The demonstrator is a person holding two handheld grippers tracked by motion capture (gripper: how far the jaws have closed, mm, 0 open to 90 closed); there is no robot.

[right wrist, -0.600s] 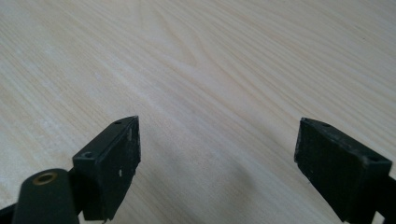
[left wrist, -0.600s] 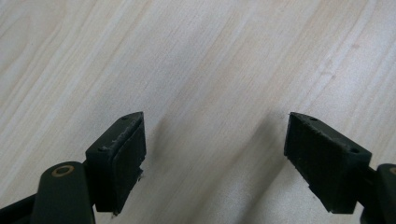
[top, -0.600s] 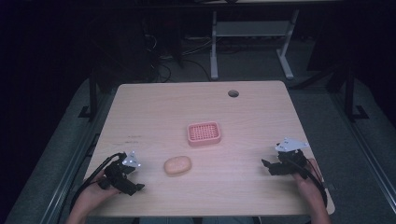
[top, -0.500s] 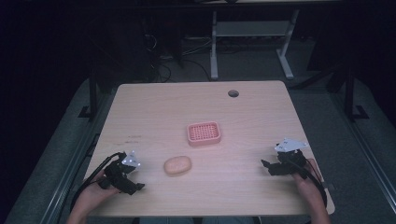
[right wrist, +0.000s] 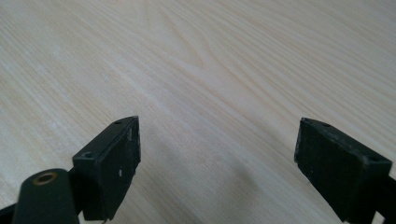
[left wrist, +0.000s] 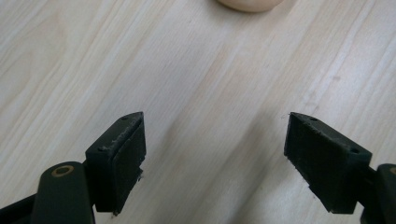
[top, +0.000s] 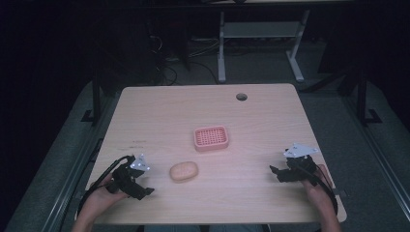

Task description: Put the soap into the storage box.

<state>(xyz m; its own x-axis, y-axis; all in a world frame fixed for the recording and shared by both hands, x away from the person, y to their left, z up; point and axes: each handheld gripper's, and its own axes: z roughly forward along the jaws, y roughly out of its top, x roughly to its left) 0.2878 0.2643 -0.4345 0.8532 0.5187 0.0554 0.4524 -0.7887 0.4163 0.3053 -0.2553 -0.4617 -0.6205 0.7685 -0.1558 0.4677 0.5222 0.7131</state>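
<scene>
The wooden table [top: 159,116] carries everything here, and the pink soap dish [top: 211,138] at its middle serves as the landmark. Nearer the person than that dish and a little to its left lies the oval peach-coloured soap bar [top: 183,171], flat on the wood and apart from the dish. Farther left of the dish, at the near corner, the left gripper [top: 138,186] rests low by the table edge, its jaws spread wide with nothing between them; in the left gripper view the soap bar [left wrist: 250,3] peeks in at the top, straight ahead of the gap. Well to the right of the dish, near the other front corner, the right gripper [top: 275,173] is likewise wide open and empty, looking at bare wood. The work in hand looks like reaching for the soap with the left gripper. To do it well, I would keep the jaws wide, approach low and level, straddle the bar across its short width, and close gently, since a smooth rounded bar may squirt out sideways.
</scene>
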